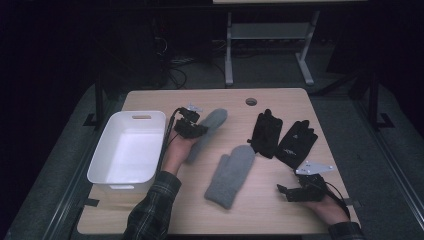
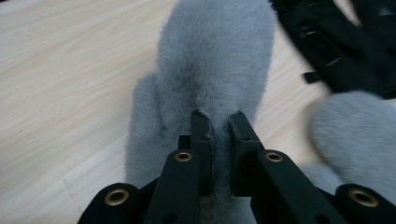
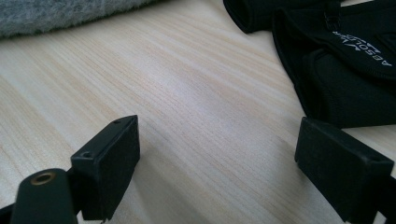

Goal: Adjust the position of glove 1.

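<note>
left gripper [image 1: 196,129] clamps the first grey mitten [image 1: 209,131] beside the still-empty white bin [image 1: 128,150]; right gripper [image 1: 289,191] waits, jaws spread; second mitten [image 1: 231,174] and black gloves [image 1: 282,137] remain.

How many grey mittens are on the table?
2. One grey mitten lies beside the white bin, pinched in the left claw; the other mitten lies at mid-table, untouched.
</note>
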The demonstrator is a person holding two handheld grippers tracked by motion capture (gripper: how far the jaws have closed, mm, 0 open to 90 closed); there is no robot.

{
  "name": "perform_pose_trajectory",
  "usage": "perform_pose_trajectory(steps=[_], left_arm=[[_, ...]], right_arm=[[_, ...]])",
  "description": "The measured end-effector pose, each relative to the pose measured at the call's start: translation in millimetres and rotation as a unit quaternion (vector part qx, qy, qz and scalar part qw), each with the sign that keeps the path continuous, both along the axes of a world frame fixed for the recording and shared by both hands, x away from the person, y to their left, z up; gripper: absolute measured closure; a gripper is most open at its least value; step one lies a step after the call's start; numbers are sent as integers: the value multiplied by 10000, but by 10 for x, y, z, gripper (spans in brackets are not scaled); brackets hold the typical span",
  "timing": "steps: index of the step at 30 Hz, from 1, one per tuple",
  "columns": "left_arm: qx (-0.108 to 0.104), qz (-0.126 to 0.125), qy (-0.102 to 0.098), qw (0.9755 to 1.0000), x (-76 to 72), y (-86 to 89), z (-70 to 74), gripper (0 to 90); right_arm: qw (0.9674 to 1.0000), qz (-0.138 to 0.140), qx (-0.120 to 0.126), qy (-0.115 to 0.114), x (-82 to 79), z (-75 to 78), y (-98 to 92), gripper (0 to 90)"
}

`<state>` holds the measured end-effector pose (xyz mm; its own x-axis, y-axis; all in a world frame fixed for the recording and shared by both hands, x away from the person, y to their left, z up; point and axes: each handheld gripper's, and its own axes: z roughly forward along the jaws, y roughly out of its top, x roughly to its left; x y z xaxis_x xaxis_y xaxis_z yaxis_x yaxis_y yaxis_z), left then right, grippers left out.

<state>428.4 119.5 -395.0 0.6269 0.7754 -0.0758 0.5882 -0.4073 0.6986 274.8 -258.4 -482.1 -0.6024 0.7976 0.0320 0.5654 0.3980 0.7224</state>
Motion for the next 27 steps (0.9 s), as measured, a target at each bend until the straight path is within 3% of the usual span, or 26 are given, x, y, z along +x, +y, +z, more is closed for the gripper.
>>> perform_pose_trajectory(steps=[14, 27], left_arm=[[-262, -470, 33, 9985, -371, -118, 238, 828], [-546, -871, 248, 9944, -701, -203, 243, 828]], right_arm=[[10000, 0, 0, 1, 0, 0, 0, 138], [10000, -1, -1, 0, 0, 0, 0, 138]])
